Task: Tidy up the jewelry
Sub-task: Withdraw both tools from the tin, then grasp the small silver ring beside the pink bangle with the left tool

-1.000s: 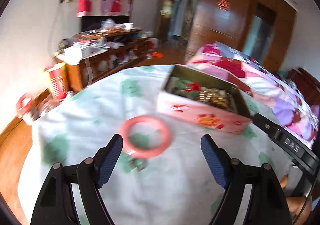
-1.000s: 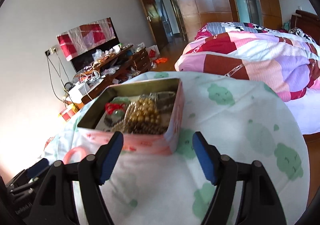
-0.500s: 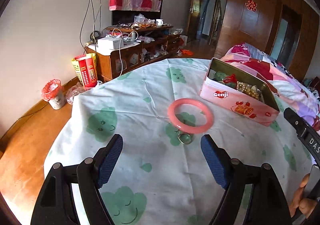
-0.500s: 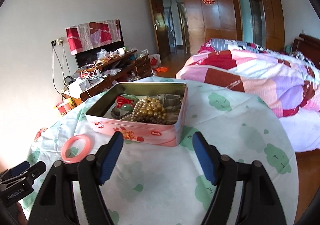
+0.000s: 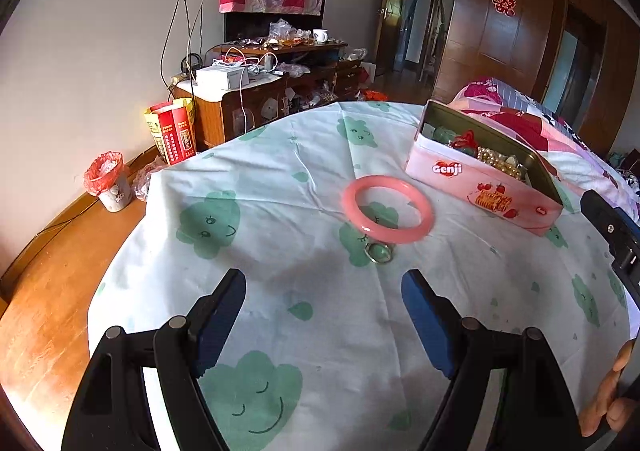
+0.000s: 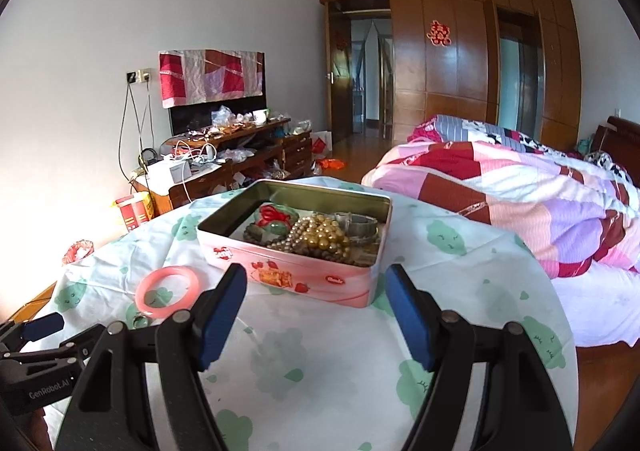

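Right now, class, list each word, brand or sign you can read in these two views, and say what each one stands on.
"Genji": white lettering on the side of the pink tin.
"GenRobot.AI": on the black body of the left gripper.
Red double-happiness sign on the wooden wardrobe door.
Print on the red and yellow bag: too small to read.
Small red labels low on the tin: blurred.

Both the left claw (image 5: pixel 324 291) and right claw (image 6: pixel 316 287) gape empty, seemingly angled downward.
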`<state>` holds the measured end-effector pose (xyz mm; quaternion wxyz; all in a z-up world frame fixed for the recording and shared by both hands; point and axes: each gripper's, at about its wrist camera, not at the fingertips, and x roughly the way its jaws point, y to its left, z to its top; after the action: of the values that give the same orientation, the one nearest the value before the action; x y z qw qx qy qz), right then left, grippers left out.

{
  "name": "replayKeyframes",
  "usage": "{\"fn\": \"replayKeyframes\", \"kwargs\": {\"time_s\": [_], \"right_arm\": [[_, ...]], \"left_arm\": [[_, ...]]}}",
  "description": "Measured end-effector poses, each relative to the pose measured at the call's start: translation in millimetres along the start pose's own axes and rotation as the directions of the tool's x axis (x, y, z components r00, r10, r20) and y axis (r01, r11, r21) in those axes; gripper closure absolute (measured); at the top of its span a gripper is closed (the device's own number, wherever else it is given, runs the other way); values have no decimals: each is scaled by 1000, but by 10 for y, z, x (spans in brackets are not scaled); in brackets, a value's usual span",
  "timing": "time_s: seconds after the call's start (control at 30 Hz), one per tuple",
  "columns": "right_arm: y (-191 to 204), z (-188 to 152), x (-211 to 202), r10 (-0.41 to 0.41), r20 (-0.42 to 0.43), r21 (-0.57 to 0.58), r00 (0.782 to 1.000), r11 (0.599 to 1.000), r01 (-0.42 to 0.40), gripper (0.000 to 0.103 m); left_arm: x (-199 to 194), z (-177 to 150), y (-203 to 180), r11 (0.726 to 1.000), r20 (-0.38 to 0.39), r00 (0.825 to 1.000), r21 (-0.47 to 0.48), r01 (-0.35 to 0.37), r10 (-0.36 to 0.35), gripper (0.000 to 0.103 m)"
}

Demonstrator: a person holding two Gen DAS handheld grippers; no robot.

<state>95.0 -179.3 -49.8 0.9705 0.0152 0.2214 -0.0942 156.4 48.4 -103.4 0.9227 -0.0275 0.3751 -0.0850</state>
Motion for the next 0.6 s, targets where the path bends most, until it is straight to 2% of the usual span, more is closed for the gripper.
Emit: {"fn": "replayKeyframes", "kwargs": {"time_s": [0.4,0.53,0.6], "right_arm": [[20,-9,21,5,-16,-6,1000,1000,-6,28],[45,-15,27,5,-22,-15,1000,1000,-6,28],[37,-14,39,7,-29,-11,1000,1000,-8,28]], "left_arm": [[67,-27,20,999,-42,998,-16,42,-42,23],[80,40,-138,995,-37,997,77,66,-63,24],[101,97,-239,988,-34,997,140,67,-63,30]]}}
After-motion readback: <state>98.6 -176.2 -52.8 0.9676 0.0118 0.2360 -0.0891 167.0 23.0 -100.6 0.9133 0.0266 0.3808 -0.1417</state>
